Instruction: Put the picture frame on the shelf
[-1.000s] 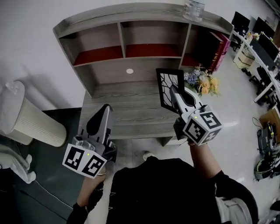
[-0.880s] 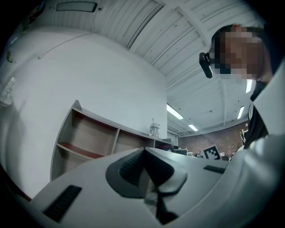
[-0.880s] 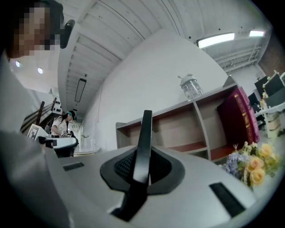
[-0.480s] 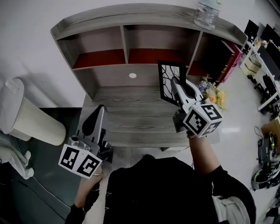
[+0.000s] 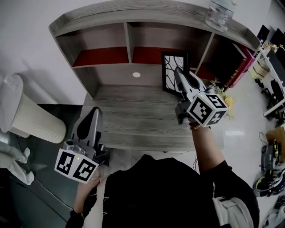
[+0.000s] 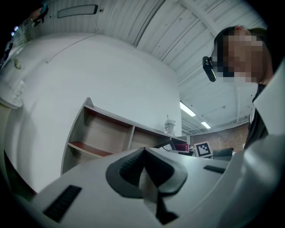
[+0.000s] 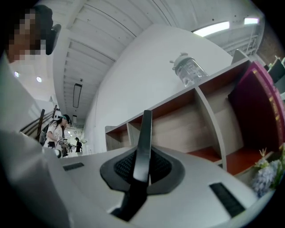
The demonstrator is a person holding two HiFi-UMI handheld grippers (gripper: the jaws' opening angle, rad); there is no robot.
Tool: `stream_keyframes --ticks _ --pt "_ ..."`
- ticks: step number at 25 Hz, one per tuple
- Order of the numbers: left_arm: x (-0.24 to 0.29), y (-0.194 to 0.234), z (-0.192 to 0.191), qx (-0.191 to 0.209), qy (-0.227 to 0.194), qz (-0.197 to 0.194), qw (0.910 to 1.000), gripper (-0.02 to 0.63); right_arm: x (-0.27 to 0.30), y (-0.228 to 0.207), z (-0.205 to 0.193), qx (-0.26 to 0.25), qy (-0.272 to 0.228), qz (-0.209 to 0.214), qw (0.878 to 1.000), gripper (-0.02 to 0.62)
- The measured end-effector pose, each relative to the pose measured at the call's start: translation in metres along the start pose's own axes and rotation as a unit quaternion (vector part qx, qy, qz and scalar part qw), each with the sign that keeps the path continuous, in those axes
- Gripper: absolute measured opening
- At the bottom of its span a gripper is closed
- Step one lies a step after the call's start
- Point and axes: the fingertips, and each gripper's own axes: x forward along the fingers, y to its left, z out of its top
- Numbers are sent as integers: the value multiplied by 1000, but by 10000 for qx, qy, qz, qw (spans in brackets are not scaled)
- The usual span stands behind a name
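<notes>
Picture frame (image 5: pixel 169 69) nearer shelf (image 5: pixel 107 57), bottle (image 5: pixel 219 15) on top

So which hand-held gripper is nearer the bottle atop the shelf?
Right hand-held gripper: below the bottle, holding the picture frame at the shelf. Left hand-held gripper: back by the desk front.

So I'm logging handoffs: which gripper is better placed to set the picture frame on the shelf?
Right. The right gripper holds the picture frame near the shelf; the left gripper is shut, empty, at the desk edge.
</notes>
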Motion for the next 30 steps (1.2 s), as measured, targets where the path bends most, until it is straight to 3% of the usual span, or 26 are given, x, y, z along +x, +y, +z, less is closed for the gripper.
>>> stream_keyframes --ticks 3,12,20,30 --pt "-3 5 -1 1 6 103 9999 11 12 -5 -1 206 30 73 9998 32" --pt "-25 23 3 58 -5 529 9986 11 54 -34 -16 1562 426 30 9868 32" --pt "-47 37 13 167 -55 852 9962 10 84 -33 -8 905 430 -46 9950 32" --pt "-72 46 20 247 -105 1184 9926 11 112 -44 -16 2028 490 -66 9780 32"
